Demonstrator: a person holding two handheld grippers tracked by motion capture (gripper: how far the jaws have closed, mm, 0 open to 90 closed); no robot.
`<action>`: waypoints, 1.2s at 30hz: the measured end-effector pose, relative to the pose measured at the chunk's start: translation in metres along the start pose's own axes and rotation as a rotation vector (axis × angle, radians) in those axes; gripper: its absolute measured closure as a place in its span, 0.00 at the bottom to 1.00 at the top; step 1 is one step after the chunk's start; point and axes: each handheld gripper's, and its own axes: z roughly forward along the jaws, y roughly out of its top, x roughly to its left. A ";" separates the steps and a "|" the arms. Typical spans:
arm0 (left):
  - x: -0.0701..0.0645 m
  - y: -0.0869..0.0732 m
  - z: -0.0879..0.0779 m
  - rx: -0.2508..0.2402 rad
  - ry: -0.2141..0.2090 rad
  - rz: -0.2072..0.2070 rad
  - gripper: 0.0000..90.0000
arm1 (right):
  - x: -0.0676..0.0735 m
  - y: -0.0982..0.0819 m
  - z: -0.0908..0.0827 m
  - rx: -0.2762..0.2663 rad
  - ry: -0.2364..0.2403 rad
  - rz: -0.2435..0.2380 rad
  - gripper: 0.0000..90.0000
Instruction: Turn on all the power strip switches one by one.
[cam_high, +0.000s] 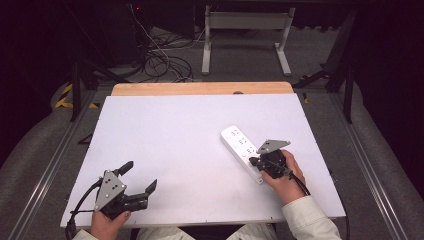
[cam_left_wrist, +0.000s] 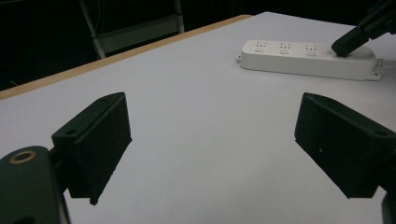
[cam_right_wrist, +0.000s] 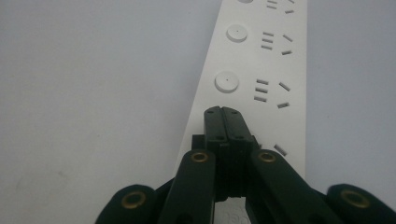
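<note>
White tabletop (cam_high: 190, 150) ahead, my right gripper (cam_right_wrist: 227, 112) presses closed jaws onto the power strip (cam_high: 240, 150), probably switching a button, while my left gripper (cam_high: 139, 177) idles open.

One white power strip (cam_high: 241, 152) is lying on one white table (cam_high: 165, 150). Two grippers are showing: the left gripper (cam_high: 140, 177) and the right gripper (cam_high: 255, 161).

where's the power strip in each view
high view: power strip right of centre, lying diagonally, right gripper on its near end.
left gripper view: upper right.
right gripper view: running up from centre to the top edge.
shared landmark: the shut right gripper at its near end.
</note>
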 end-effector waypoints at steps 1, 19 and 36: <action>0.000 0.000 0.000 0.000 0.000 0.000 0.12 | 0.000 0.000 0.000 0.000 0.000 0.002 1.00; 0.001 0.000 0.001 0.005 0.004 -0.003 0.12 | 0.001 0.011 -0.020 -0.145 0.005 0.003 1.00; 0.002 0.000 0.000 0.003 0.008 -0.005 0.12 | -0.006 0.033 -0.011 -0.140 0.016 0.029 1.00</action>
